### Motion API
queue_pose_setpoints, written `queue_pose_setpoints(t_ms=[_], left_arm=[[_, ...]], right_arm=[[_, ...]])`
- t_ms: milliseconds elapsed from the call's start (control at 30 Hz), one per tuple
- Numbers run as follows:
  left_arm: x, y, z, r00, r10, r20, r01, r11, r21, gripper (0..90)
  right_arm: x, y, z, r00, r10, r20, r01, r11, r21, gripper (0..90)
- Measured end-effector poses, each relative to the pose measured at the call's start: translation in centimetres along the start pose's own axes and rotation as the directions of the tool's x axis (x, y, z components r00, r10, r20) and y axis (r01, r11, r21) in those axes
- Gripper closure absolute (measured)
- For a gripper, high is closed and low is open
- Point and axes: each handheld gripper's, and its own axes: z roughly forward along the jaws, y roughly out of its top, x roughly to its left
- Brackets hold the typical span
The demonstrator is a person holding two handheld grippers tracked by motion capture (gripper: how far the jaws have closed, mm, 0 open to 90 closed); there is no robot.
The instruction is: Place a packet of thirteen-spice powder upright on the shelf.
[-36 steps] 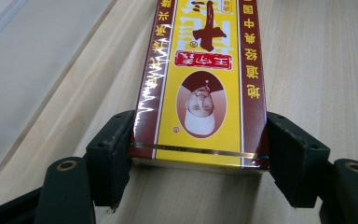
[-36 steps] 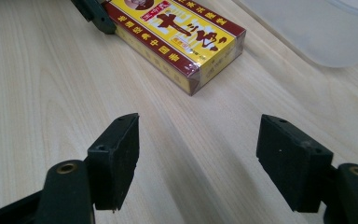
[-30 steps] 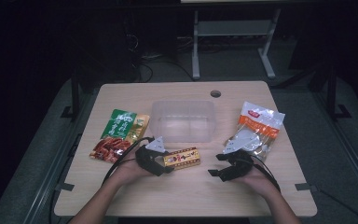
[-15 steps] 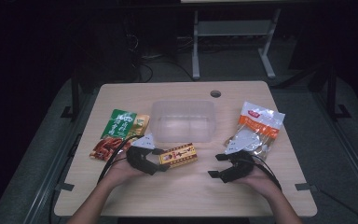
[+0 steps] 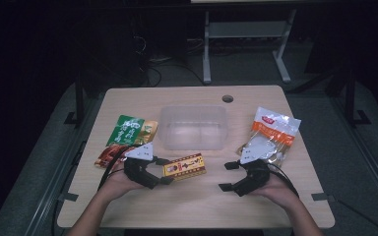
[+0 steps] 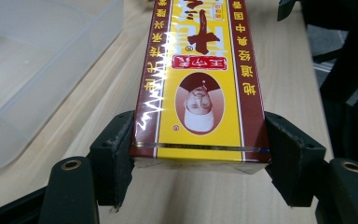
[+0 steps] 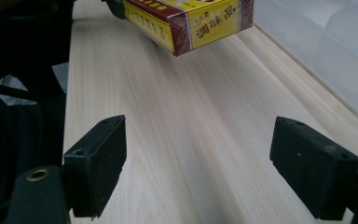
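Left gripper (image 5: 163,172) pinching yellow box (image 5: 185,166) by one end, lifted just in front of clear tub (image 5: 193,127); right gripper (image 5: 232,176) just spread, empty; could pivot, drop short.

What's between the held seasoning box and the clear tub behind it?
Nothing visible. The left gripper holds the yellow-and-maroon seasoning box clear of the table, and only bare wood lies between it and the clear plastic tub.

Clear tub (image 5: 193,127), green packet (image 5: 129,131), perhaps noodles (image 5: 270,132)
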Motion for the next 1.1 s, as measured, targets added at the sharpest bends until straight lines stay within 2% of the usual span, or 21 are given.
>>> queue_pose_setpoints(t_ms=[133,267,367,533,767,1100], left_arm=[[-0.3,0.2,-0.8,0.9999,0.009,0.009,-0.009,0.9997,-0.024,31.8],[-0.5,0.3,-1.7,0.9996,0.015,0.025,-0.014,0.9988,-0.046,31.8],[-0.5,0.4,-2.2,0.9995,0.01,0.031,-0.007,0.9972,-0.075,31.7],[-0.5,0.3,-2.8,0.9995,0.007,0.032,-0.004,0.9962,-0.086,31.8],[-0.4,0.4,-3.4,0.9988,0.015,0.046,-0.009,0.9925,-0.122,31.8],[-0.6,0.4,-3.4,0.9973,0.034,0.064,-0.025,0.9894,-0.143,31.8]], right_arm=[[0.3,1.0,-0.7,0.9984,-0.045,-0.035,0.043,0.998,-0.036,17.6],[0.4,2.3,-0.8,0.9953,-0.08,-0.055,0.078,0.996,-0.043,17.7],[0.2,3.5,-0.7,0.9916,-0.101,-0.082,0.096,0.994,-0.062,17.8],[0.0,5.6,-0.3,0.983,-0.139,-0.12,0.128,0.987,-0.095,17.7],[0.0,7.3,0.8,0.9719,-0.177,-0.155,0.161,0.98,-0.114,16.9],[-0.2,8.3,2.3,0.96,-0.18,-0.215,0.154,0.979,-0.132,17.8]])
